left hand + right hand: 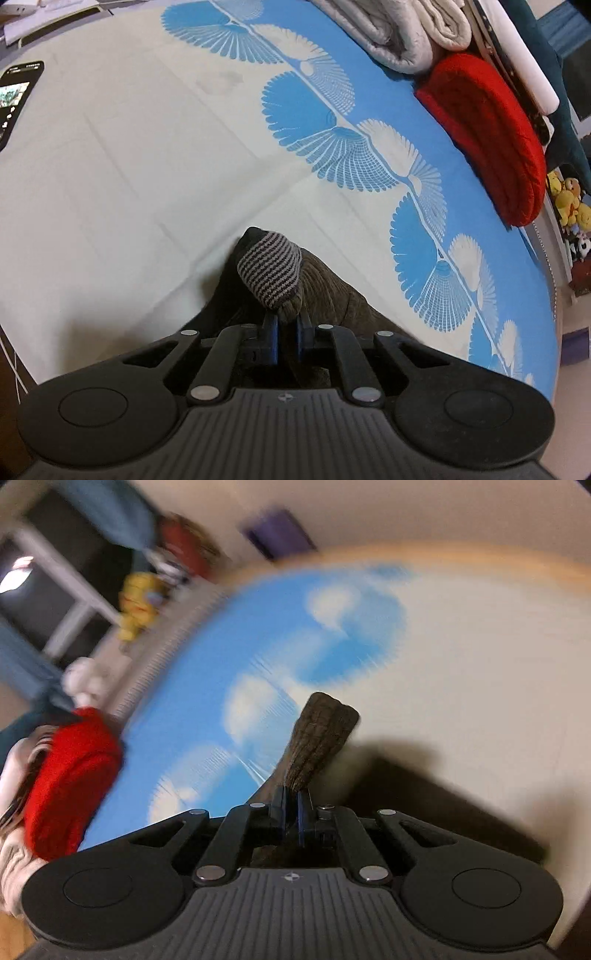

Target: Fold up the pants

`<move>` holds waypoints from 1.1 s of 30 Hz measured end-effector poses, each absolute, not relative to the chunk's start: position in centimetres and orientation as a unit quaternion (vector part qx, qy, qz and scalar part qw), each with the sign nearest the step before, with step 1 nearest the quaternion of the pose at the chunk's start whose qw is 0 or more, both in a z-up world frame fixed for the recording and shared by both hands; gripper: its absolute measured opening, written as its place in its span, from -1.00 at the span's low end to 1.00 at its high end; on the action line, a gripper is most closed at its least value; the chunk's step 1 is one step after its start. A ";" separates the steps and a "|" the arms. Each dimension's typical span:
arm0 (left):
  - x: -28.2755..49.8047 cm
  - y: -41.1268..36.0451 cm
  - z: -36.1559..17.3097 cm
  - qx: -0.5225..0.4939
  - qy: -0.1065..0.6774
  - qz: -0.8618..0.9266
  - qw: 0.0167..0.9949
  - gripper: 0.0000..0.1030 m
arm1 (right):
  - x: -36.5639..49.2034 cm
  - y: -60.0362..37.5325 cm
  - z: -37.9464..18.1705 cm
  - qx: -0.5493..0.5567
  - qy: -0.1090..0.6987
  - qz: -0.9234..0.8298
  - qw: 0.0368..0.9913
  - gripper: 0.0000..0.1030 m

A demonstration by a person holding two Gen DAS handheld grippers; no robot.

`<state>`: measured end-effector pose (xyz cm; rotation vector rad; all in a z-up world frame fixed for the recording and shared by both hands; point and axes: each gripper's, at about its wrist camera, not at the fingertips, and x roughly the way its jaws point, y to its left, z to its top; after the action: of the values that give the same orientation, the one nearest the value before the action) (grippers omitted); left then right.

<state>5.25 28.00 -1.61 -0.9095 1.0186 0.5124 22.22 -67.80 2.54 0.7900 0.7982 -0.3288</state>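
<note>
Brown corduroy pants (325,291), soft and floppy, clamped at striped cuff (269,271) by left gripper (287,325), at twelve o'clock; waistband edge pinched by right gripper (291,801).

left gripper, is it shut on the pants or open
Shut on the pants: the left gripper pinches brown corduroy pants beside the striped cuff.

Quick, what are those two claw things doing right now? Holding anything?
Left gripper: closed on the brown pants, near the striped cuff.
Right gripper: closed on the pants' brown fabric.
</note>
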 end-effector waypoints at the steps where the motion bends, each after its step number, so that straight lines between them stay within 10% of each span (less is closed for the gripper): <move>1: 5.2 27.9 -1.7 -0.415 0.470 0.232 0.743 -0.82 | 21.9 -68.5 1.9 0.385 0.386 -0.161 0.822 -0.90; 12: 3.9 28.2 -3.8 -0.390 0.528 0.229 0.719 -0.73 | 19.5 -71.0 0.8 0.380 0.429 -0.163 0.803 -0.99; 15: 3.7 28.3 -4.0 -0.398 0.523 0.226 0.719 -0.34 | 19.8 -70.6 0.0 0.362 0.448 -0.157 0.803 -0.88; 17: 4.0 28.1 -3.9 -0.399 0.523 0.220 0.720 0.14 | 20.2 -70.3 -0.7 0.353 0.457 -0.156 0.801 -0.61; 19: 4.4 27.8 -4.2 -0.388 0.532 0.217 0.721 0.16 | 20.9 -70.1 -1.7 0.341 0.473 -0.170 0.794 0.01; 21: 4.7 27.7 -4.8 -0.382 0.545 0.224 0.712 0.16 | 21.6 -69.7 -2.7 0.325 0.495 -0.189 0.784 0.02; 27: 5.2 28.0 -5.7 -0.372 0.558 0.237 0.703 0.03 | 22.4 -70.0 -5.8 0.345 0.519 -0.223 0.749 -0.03; 29: 5.5 27.9 -5.9 -0.368 0.562 0.228 0.705 -0.68 | 22.6 -70.1 -5.9 0.339 0.513 -0.232 0.754 -0.46; 30: 5.6 27.6 -5.9 -0.361 0.565 0.223 0.708 -0.69 | 22.6 -70.1 -5.9 0.336 0.510 -0.235 0.756 -0.80; 33: 5.6 27.1 -4.3 -0.344 0.538 0.217 0.739 -0.84 | 22.6 -69.8 -4.1 0.337 0.478 -0.223 0.780 -0.85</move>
<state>5.62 27.15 -4.25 -0.7541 1.1811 0.4753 22.61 -69.82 -4.11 0.7286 1.0329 -0.4809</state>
